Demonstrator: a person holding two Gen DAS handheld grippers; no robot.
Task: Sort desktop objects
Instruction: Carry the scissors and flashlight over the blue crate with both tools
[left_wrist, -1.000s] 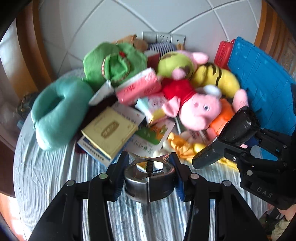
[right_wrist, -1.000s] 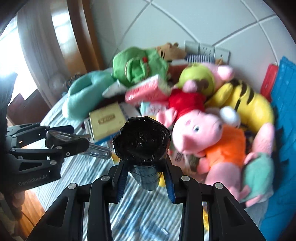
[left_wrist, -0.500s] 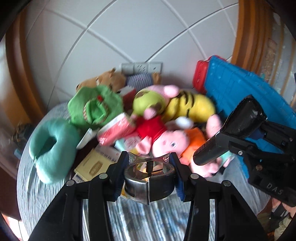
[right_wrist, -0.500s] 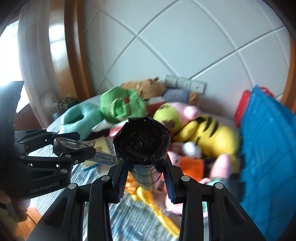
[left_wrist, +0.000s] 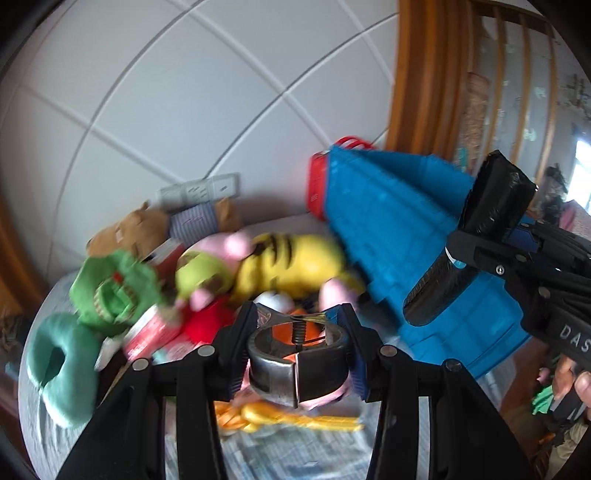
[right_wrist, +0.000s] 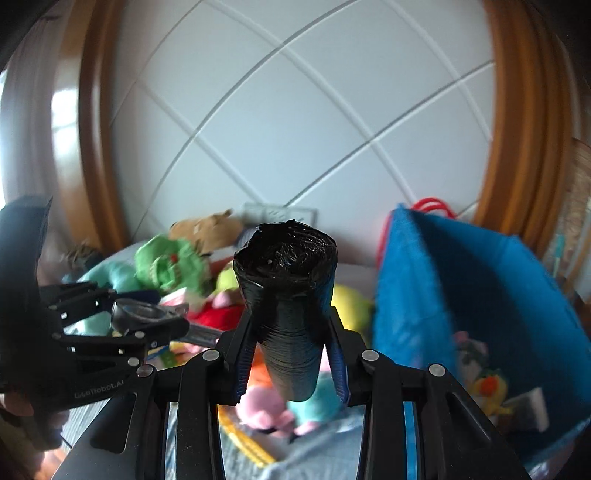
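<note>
While you hold both grippers up above the table, each one already has something in it. Your left gripper (left_wrist: 297, 345) is squeezed onto a shiny metal clamp ring (left_wrist: 295, 363) with a little screw (left_wrist: 298, 329) across its gap. The pads press its two round sides, so it sits flat and does not roll out. Your right gripper (right_wrist: 291, 354) is clenched tight around a black roll of plastic bags (right_wrist: 290, 295). The roll pokes out past the fingertips, and the pads grip it low down, which keeps it steady.

Use the blue basket (left_wrist: 399, 236) as your landmark. It leans tipped up at the edge of the table, with a red handle (left_wrist: 349, 142) on top, and some small things are already inside it in the right wrist view. Just beside it, on the striped cloth, lies the pile of soft toys: a yellow striped plush (left_wrist: 291, 262), a green plush (left_wrist: 114, 291), a brown plush (left_wrist: 129, 232) against the wall, and a teal neck pillow (left_wrist: 59, 365) farthest from the basket.

I think the ring and the roll are not toys, so you are likely carrying them off to their own spot. Both are high, well clear of the pile.
</note>
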